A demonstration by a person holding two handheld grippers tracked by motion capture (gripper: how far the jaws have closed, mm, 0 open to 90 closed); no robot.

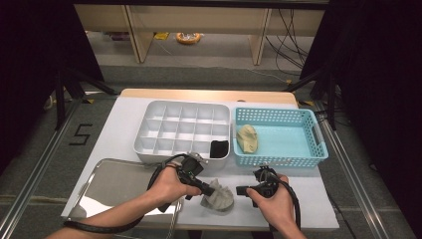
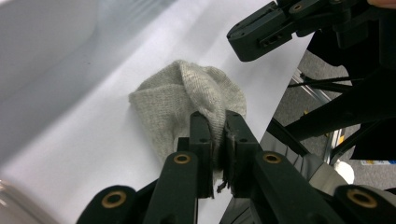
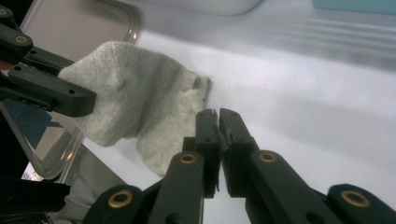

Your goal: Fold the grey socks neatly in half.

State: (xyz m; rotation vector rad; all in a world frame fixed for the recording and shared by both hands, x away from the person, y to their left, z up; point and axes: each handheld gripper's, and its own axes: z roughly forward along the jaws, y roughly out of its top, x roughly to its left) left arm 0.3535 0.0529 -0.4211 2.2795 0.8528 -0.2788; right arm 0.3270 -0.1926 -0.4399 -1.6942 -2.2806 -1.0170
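A crumpled grey sock lies on the white table near its front edge. My left gripper is shut on a fold of it; in the left gripper view the jaws pinch the knit fabric of the sock between them. My right gripper sits just right of the sock and points left at it. Seen from the right gripper view, its jaws stand a narrow slit apart with nothing between them, the tips beside the edge of the sock. The left gripper holds the sock's far side.
A white compartment box stands behind the hands, with a black item in its front right cell. To its right, a teal basket holds a beige sock. A metal tray lies at the front left.
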